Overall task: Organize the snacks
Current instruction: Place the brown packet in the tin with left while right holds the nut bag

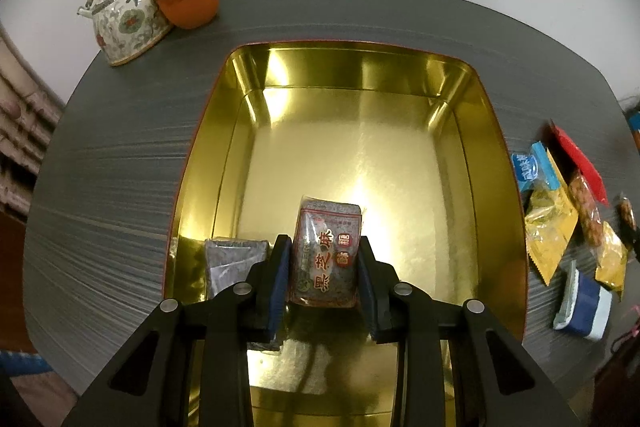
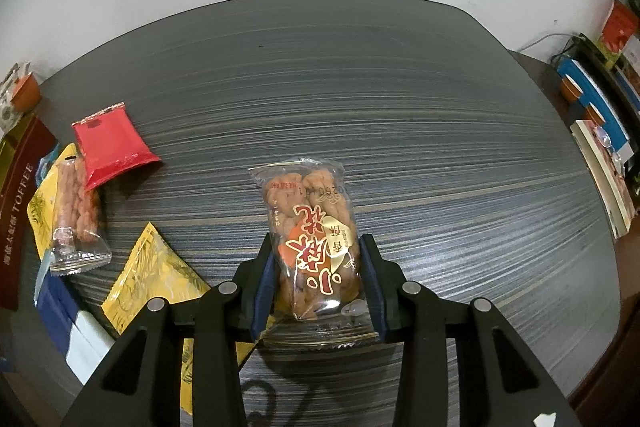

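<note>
Two grippers, each loaded. Left gripper (image 1: 324, 259): pads pressed on the sides of a dark sesame-cake packet (image 1: 326, 251), long axis running straight ahead along the fingers, held low over the near end of the gold tin (image 1: 500, 163). Just to its left, a second dark packet (image 1: 234, 263) lies on the tin floor. Right gripper (image 2: 316, 267): clamped on a clear packet of fried dough twists (image 2: 314, 239), lengthwise too, above bare worktop (image 2: 440, 131). Loose snacks (image 2: 116, 151) lie to its left, between it and the tin. Judgement: left is nearer release; right must travel leftward to the tin.
</note>
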Available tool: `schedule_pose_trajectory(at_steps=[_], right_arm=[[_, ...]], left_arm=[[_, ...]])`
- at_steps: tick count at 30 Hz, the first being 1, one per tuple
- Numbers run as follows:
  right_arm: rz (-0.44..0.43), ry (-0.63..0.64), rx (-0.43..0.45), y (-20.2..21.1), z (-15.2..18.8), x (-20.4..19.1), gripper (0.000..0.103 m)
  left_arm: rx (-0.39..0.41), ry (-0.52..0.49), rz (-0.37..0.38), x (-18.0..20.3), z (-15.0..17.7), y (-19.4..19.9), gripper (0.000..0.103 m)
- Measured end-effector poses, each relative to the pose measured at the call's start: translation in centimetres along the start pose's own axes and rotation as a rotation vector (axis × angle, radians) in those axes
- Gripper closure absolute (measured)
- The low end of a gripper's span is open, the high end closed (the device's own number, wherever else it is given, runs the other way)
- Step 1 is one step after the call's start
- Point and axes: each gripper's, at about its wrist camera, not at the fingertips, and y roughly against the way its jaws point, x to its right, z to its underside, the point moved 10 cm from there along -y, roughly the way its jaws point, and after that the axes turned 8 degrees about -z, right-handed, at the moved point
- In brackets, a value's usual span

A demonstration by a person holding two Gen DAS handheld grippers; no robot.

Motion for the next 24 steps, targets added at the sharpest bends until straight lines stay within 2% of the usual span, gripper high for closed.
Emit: schedule_pose_trajectory(at_steps=[21, 24], right_arm=[[0.021, -0.038, 0.002, 0.1, 0.0, 0.4, 0.067], [0.018, -0.032, 0.004, 0.1, 0.1, 0.3, 0.067]], left_arm=[[0.021, -0.015, -0.005, 0.0, 0.6, 0.4, 0.069], [0.044, -0.025, -0.005, -0.1, 0.6, 1.2, 0.069]])
